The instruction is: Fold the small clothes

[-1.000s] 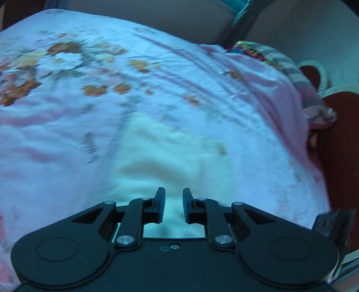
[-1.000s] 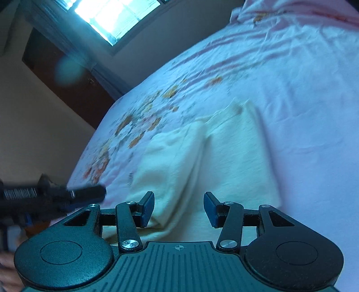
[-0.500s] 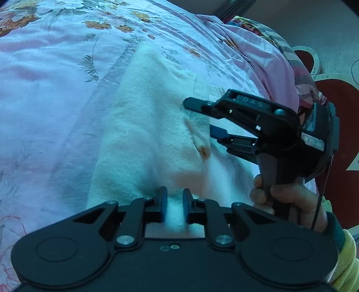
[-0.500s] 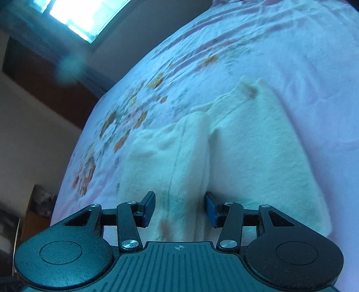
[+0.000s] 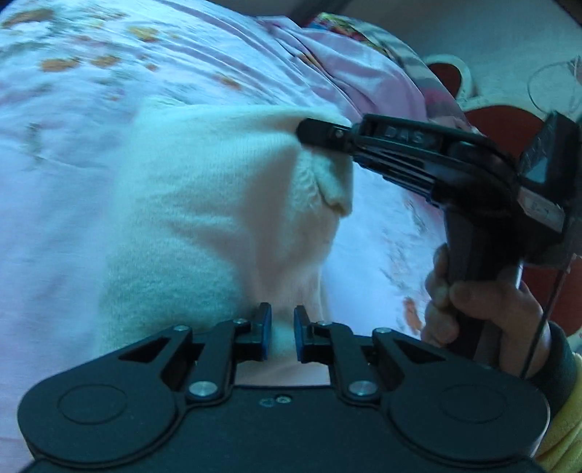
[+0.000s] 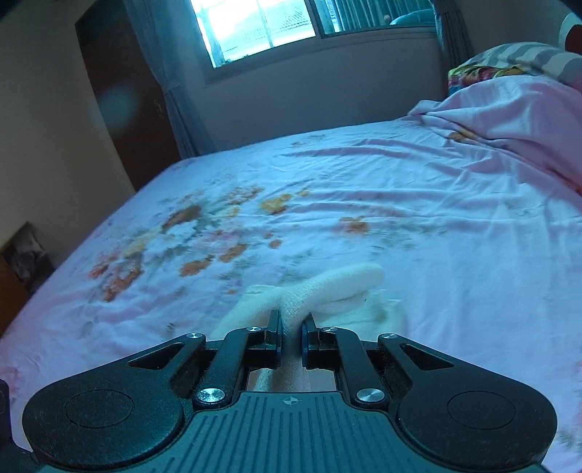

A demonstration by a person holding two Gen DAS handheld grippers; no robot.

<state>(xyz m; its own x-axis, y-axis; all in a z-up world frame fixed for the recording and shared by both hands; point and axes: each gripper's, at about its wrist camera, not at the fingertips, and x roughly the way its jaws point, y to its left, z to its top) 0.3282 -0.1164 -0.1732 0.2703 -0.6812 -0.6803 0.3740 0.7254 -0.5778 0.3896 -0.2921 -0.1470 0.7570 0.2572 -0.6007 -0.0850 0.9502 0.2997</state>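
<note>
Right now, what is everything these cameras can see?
cream garment: one, cream-white knit, on the bed, one end lifted.
bedsheet: one, pink with orange flowers, covering the bed.
pillows: stack, striped and multicoloured, at the bed's far right.
window: one, bright, on the far wall.
curtain: grey, left of the window.
left claw: black, blue pads, shut on the garment's near edge.
right claw: black, closing, garment pinched between its pads.
hand: one, gripping the right claw's handle; yellow sleeve.
</note>
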